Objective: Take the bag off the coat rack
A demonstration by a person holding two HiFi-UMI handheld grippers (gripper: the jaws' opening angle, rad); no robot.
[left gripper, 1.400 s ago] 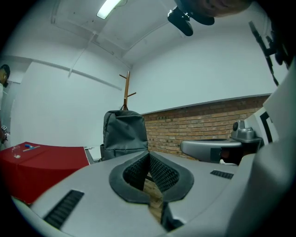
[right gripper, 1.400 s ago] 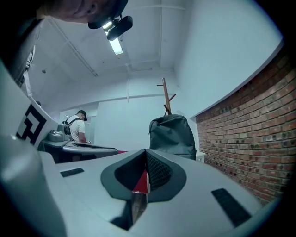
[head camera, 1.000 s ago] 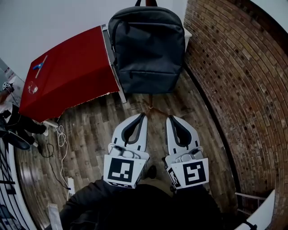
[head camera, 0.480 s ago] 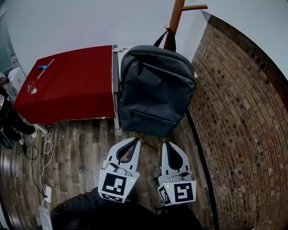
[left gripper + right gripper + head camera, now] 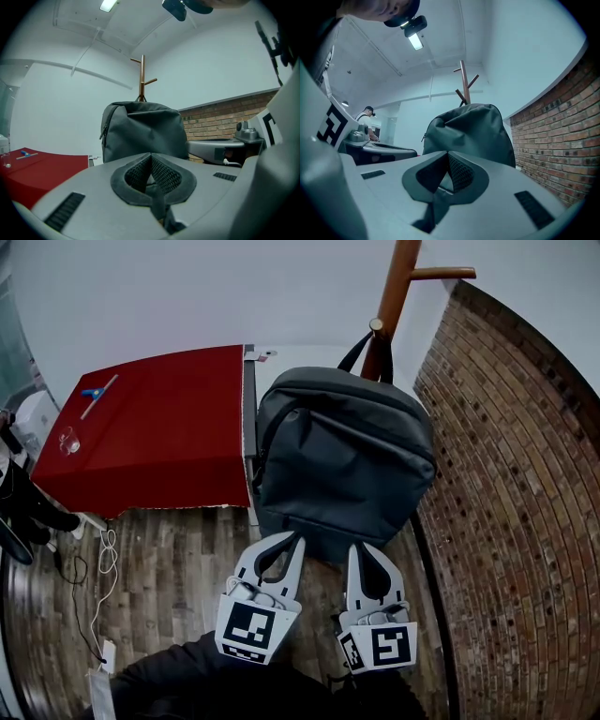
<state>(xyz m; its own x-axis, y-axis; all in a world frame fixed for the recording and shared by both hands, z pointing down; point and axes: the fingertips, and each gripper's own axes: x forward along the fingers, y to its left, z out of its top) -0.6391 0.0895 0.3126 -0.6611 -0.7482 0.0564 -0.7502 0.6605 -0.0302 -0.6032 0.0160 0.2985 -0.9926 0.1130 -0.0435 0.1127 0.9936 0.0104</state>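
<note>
A dark grey backpack (image 5: pixel 342 460) hangs by its top loop from a peg of the wooden coat rack (image 5: pixel 394 296) in the corner. It also fills the middle of the left gripper view as the backpack (image 5: pixel 143 131), and of the right gripper view as the backpack (image 5: pixel 471 133), with the coat rack (image 5: pixel 142 77) and coat rack (image 5: pixel 464 86) rising behind. My left gripper (image 5: pixel 294 538) and right gripper (image 5: pixel 360 549) are side by side just below the bag's bottom edge, both shut and empty, pointing at it.
A table with a red cloth (image 5: pixel 155 427) stands left of the bag, with a blue thing (image 5: pixel 94 392) and a small glass (image 5: pixel 67 440) on it. A brick wall (image 5: pixel 506 521) curves along the right. Cables (image 5: pixel 98 568) lie on the wooden floor. A person (image 5: pixel 368 123) stands far off.
The view has lifted and come closer: the bag now sits lower and larger, the rack's post and peg show, and both grippers' tips have closed in on the bag's bottom edge.
</note>
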